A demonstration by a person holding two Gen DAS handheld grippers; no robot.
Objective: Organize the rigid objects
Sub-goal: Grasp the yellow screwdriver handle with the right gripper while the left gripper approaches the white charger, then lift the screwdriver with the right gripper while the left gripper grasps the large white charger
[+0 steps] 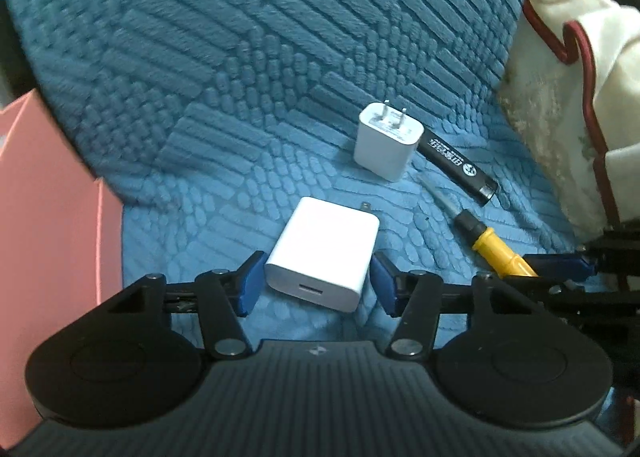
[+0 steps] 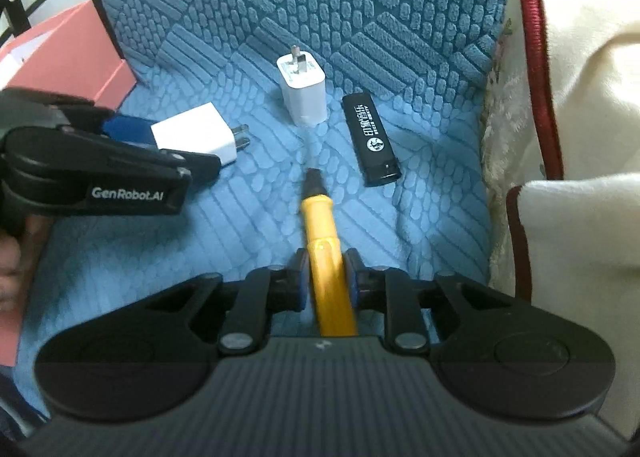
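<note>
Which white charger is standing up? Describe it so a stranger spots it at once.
Start at the blue cushion. The standing charger rests near its middle, prongs pointing up, beside the black lighter. The other charger lies flat on its side between the pads of the left gripper.

"GenRobot.AI" on the left tool (image 2: pixel 132 133)

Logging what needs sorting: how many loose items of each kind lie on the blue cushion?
White chargers: 2, one flat, one prongs-up
Yellow-handled screwdriver: 1
Black lighter: 1
Total: 4
</note>
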